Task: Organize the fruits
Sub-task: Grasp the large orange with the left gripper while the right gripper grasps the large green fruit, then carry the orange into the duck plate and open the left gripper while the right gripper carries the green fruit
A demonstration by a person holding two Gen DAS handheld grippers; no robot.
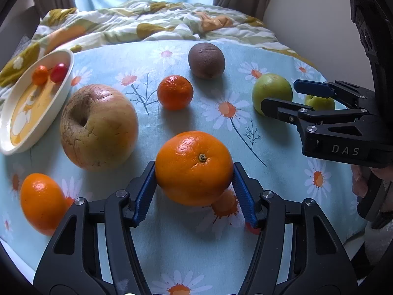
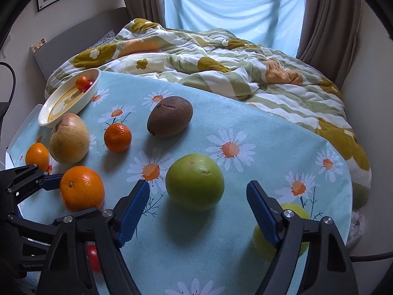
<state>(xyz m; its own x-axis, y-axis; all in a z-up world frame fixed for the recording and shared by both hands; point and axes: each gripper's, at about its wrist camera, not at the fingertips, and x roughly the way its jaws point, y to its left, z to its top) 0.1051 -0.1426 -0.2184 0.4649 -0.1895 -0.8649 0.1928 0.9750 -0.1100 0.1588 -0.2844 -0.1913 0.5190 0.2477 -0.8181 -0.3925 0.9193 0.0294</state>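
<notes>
Bowl (image 1: 64,78): sitting at the table's far left edge, holding a small orange fruit (image 1: 39,74) and a red one (image 1: 59,72) that are touching each other.
Near-left orange (image 1: 41,202): lying at the left edge, just beside the apple.
Apple (image 1: 98,126): resting near the bowl, its stem pit facing the left wrist camera.
Mandarin (image 1: 175,92): sitting past the apple, apart from its neighbours.
Orange (image 1: 194,167): standing on the table between the left fingers.
Left gripper (image 1: 194,194): pointing down at the table; both blue fingers (image 1: 145,196) are pressing the orange's sides, so it is holding the orange.
Kiwi (image 1: 206,60): lying toward the far edge, well apart from both grippers.
Green fruit (image 2: 195,182): sitting on the table between the right fingers.
Right gripper (image 2: 197,211): straddling the green fruit with fingers (image 2: 133,211) spread wide, a gap showing on each side, touching nothing.
Yellow-green fruit (image 2: 298,210): lying behind the right gripper's right finger, partly hidden.
Table (image 2: 258,127): carrying a pale blue daisy cloth.
Bed (image 2: 221,56): lying beyond the table, its quilt rumpled.
</notes>
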